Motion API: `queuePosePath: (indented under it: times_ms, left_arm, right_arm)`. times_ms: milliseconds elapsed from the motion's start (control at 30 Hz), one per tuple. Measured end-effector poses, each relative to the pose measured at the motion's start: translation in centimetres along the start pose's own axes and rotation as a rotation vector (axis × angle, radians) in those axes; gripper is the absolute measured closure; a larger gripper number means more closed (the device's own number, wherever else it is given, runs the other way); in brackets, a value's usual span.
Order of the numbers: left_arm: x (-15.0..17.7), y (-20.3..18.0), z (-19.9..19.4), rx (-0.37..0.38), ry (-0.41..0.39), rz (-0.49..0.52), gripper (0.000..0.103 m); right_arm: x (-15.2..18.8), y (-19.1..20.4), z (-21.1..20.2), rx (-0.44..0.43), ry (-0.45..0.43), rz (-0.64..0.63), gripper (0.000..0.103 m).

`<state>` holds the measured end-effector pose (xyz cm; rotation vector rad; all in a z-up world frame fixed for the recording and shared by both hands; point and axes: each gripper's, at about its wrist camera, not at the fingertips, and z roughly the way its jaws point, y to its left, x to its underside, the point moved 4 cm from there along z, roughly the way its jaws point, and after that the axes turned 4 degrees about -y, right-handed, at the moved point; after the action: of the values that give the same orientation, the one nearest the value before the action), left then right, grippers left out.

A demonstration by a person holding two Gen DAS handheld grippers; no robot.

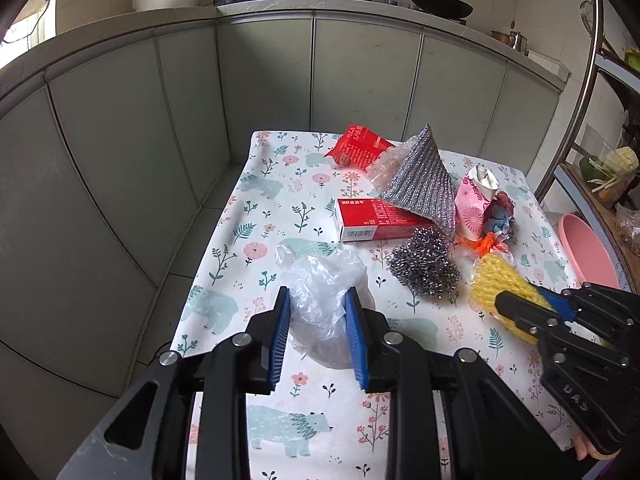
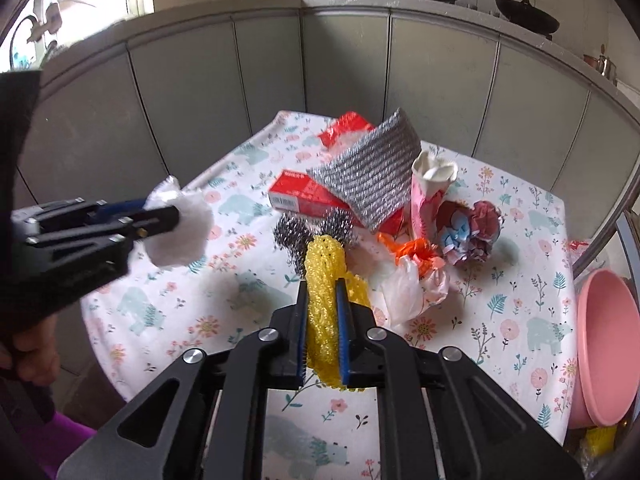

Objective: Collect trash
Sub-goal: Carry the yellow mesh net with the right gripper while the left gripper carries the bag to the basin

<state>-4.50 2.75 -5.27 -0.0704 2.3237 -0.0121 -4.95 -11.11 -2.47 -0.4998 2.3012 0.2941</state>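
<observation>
My left gripper [image 1: 316,300] is shut on a crumpled clear plastic bag [image 1: 320,292] and holds it above the table's near left part; it also shows in the right wrist view [image 2: 176,216]. My right gripper [image 2: 322,288] is shut on a yellow mesh scrubber [image 2: 324,280], also seen in the left wrist view [image 1: 500,280]. Loose trash lies on the floral tablecloth [image 1: 260,208]: a red box [image 1: 376,220], a steel wool ball [image 1: 424,268], a silver cloth [image 1: 424,180], a pink paper cup [image 2: 430,196], an orange bag [image 2: 412,252] and a crumpled paper wad [image 2: 468,232].
A pink basin [image 2: 604,352] stands right of the table. Grey cabinet doors [image 1: 260,80] run behind the table, with woks and a bowl on the counter above. A metal rack [image 1: 588,80] stands at the far right. A red packet [image 1: 360,146] lies at the table's far edge.
</observation>
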Motion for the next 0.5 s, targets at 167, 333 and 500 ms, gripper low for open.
queuePosePath:
  times_ms: [167, 333, 500]
  left_arm:
    - [-0.2, -0.6, -0.1, -0.005, -0.005, 0.015, 0.077]
    - [-0.5, -1.2, -0.3, 0.0, -0.011, 0.02, 0.077]
    - [-1.3, -2.1, -0.7, 0.035, -0.037, 0.02, 0.077]
  right_arm:
    - [-0.7, -0.6, -1.9, -0.006, -0.044, 0.023, 0.091]
    - [-1.0, -1.7, -3.1, 0.007, -0.079, 0.052, 0.091]
    - [-1.1, -3.5, -3.9, 0.032, -0.105, 0.091, 0.091]
